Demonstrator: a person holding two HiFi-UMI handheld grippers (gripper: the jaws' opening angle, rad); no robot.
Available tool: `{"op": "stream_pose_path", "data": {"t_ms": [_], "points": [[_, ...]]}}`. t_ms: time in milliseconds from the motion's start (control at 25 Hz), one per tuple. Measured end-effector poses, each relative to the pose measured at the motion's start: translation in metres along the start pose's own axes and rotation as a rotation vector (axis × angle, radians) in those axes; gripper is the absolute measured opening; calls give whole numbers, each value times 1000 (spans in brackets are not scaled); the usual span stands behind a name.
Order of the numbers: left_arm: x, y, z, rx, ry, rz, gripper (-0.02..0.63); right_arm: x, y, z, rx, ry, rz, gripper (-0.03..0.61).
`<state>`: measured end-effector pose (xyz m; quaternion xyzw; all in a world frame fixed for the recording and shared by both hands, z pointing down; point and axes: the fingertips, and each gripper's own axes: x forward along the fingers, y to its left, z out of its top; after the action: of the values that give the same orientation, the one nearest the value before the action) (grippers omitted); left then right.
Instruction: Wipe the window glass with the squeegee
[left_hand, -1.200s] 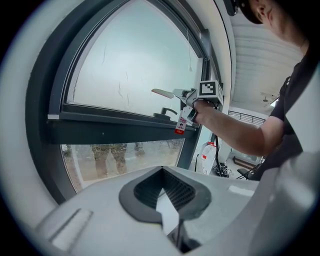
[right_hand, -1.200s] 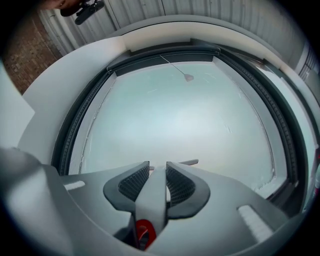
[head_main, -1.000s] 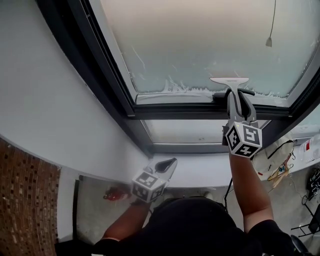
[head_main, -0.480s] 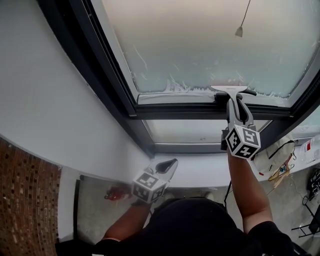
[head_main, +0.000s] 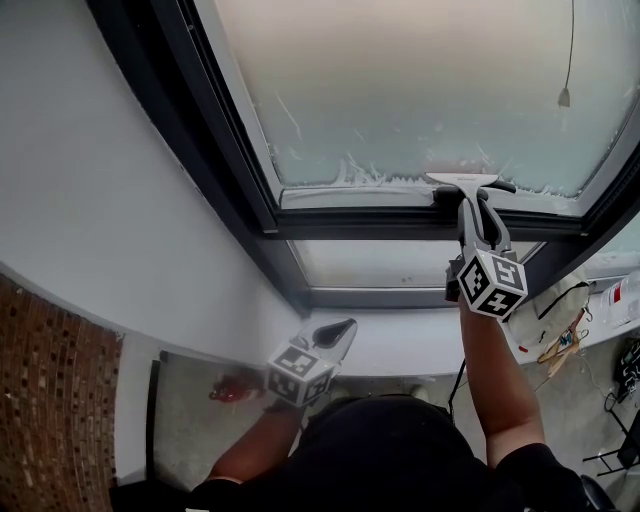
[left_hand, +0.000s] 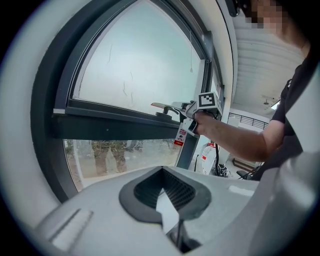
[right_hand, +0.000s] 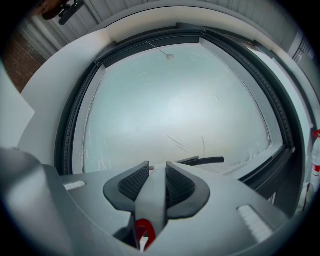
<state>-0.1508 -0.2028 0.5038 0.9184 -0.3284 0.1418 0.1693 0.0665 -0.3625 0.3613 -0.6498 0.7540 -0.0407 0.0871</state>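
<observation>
A grey squeegee (head_main: 463, 182) is pressed against the frosted window glass (head_main: 420, 90) near the pane's bottom edge, its black rubber blade (right_hand: 202, 161) lying along the glass. My right gripper (head_main: 478, 212) is shut on the squeegee's grey handle (right_hand: 151, 195), held between the ribbed pads. The squeegee (left_hand: 165, 107) also shows in the left gripper view, beyond the forearm. My left gripper (head_main: 335, 330) hangs low near the white sill, away from the glass, shut with nothing in it. A line of foam (head_main: 370, 175) clings along the pane's lower edge.
A dark window frame (head_main: 400, 222) runs under the pane, with a smaller lower pane (head_main: 390, 262) beneath it. A blind cord with a weight (head_main: 565, 95) hangs in front of the glass. White wall (head_main: 100, 200) lies left. Clutter and cables (head_main: 560, 330) sit on the floor right.
The squeegee and right gripper have slid down the glass to the pane's bottom edge, then held there. The hanging cord swings. The left gripper stays put.
</observation>
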Motion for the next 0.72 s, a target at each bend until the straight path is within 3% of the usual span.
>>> {"op": "stream_pose_path", "data": {"t_ms": [320, 600, 720], "points": [[-10, 14, 1, 5, -12, 7, 1, -10, 56, 49, -58, -129, 97, 129], [-27, 30, 2, 24, -10, 12, 1, 2, 147, 136, -117, -276, 279, 129], [-32, 33, 5, 33, -17, 7, 1, 10, 174, 175, -131, -327, 318, 129]]}}
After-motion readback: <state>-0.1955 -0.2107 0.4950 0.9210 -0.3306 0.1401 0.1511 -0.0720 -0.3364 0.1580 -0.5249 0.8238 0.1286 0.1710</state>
